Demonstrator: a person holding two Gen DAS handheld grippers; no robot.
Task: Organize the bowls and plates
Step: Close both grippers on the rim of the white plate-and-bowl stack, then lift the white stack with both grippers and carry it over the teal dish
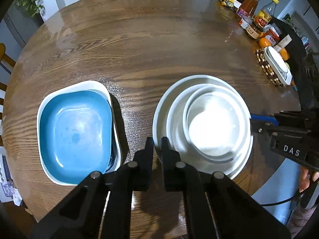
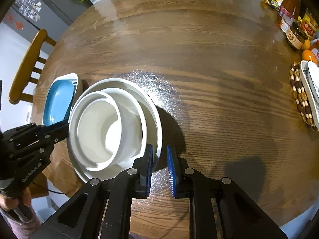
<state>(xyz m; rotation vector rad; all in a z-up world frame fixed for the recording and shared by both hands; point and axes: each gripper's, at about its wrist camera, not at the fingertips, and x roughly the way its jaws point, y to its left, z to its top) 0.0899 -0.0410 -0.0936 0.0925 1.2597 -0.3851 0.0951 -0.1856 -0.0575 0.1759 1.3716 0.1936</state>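
Two hand-held grippers work one stack. The big white plate (image 1: 159, 117) sits near the desk (image 1: 149, 39) front edge with a mid bowl (image 1: 169, 119) and a small bowl (image 1: 211, 127) nested in it, both off-centre.

Left hand-held gripper (image 1: 157, 145) is clamped on the plate's left rim, jaws nearly together. Right hand-held gripper (image 2: 160, 157) straddles the opposite rim, but a gap shows betw. its blue pads (image 2: 171, 169), so no squeeze yet as far as I can see.

Risks, my read:
- Only the rim is held, thin and glazed, so it could slip out if the stack is lifted w/ one side not gripped.
- Bowls sit loose and off-centre. Any tilt and they slide, clink or tip out.
- An uneven lift betw. the two hands would twist the plate in the pinch.
- The stack is close to the desk edge, so a drop may go to the floor.

Around: a blue square plate (image 1: 73, 127) rests inside a white square dish (image 1: 87, 83) just left of the stack, apart but near. A sideways move to the left could knock it. Jars and bottles (image 1: 255, 29), a beaded mat (image 1: 265, 67) w/ another white dish (image 1: 277, 65) on it stand far right, well apart. The desk centre is bare, nothing blocking there. A chair (image 2: 28, 63) stands beyond the left edge.
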